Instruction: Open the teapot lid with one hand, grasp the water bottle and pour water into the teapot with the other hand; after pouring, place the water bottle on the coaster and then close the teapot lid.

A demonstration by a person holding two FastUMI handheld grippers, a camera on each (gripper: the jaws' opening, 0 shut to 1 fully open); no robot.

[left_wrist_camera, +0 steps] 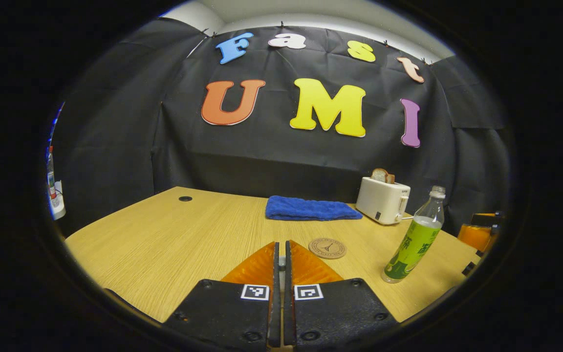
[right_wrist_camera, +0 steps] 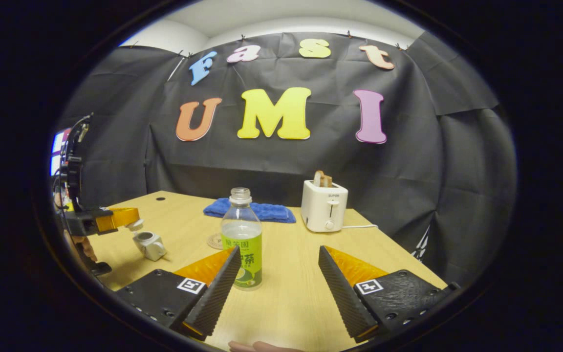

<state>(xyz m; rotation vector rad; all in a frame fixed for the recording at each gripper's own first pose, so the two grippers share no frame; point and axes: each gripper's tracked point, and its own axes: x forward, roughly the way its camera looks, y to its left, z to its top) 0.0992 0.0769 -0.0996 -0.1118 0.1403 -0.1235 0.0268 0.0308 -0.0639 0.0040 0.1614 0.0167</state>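
In the right gripper view a small white teapot [right_wrist_camera: 150, 245] stands open on the wooden table [right_wrist_camera: 291, 293] at the left. Just above it my left gripper [right_wrist_camera: 134, 216] is shut on the teapot lid [right_wrist_camera: 136, 225]. In the left gripper view its fingers [left_wrist_camera: 262, 266] stand pressed together with a grey sliver of lid between them. The water bottle [right_wrist_camera: 241, 239] with a green label stands uncapped and upright, just ahead of my open right gripper [right_wrist_camera: 278, 254] and partly behind its left finger. The bottle [left_wrist_camera: 416, 239] stands right of the round coaster [left_wrist_camera: 327, 248].
A white toaster [right_wrist_camera: 324, 205] holding a slice of bread and a folded blue towel [right_wrist_camera: 262, 210] sit at the table's back edge. The coaster [right_wrist_camera: 214, 241] peeks out behind the bottle. A hand [right_wrist_camera: 83, 249] holds the left gripper. The right gripper [left_wrist_camera: 479, 234] shows at the far right.
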